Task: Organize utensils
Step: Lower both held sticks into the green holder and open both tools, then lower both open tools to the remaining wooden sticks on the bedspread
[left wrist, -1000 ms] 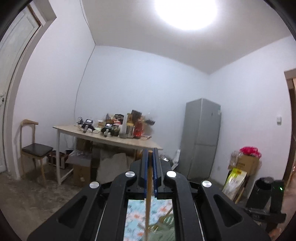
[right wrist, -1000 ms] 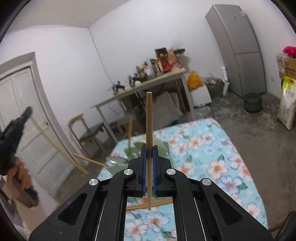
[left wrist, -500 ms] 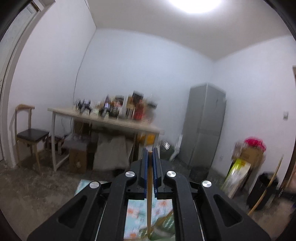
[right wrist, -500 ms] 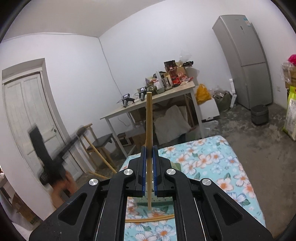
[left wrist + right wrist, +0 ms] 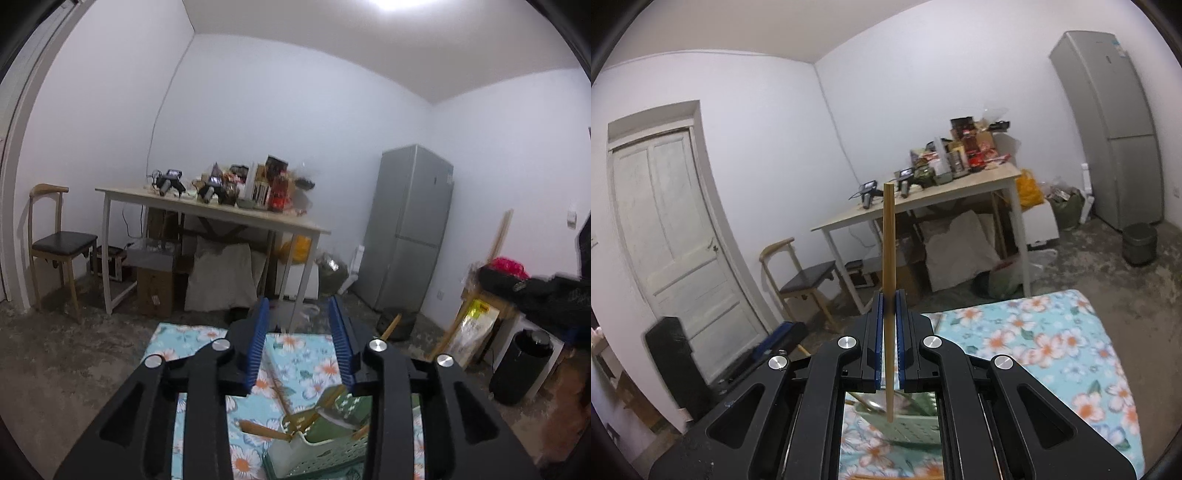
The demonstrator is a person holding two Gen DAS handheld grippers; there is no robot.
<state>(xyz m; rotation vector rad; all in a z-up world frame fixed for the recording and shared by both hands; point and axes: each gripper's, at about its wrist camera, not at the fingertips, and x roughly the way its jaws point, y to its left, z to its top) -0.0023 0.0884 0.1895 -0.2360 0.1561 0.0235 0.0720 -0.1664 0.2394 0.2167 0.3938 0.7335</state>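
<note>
Formerly clamped left gripper (image 5: 299, 325) opening, nothing between; chopstick (image 5: 279, 391) dropped over basket (image 5: 325, 448) rim. Right gripper (image 5: 889, 317) clamping upright chopstick (image 5: 888, 251); risks missing basket.

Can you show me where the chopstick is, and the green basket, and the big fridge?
chopstick (image 5: 888, 258): right wrist view, middle of the upright stick above the shut pads.
green basket (image 5: 325, 452): left wrist view, its pale slotted front wall.
fridge (image 5: 410, 229): left wrist view, its grey door front.

Basket (image 5: 317, 452) on floral cloth (image 5: 295, 354)
</note>
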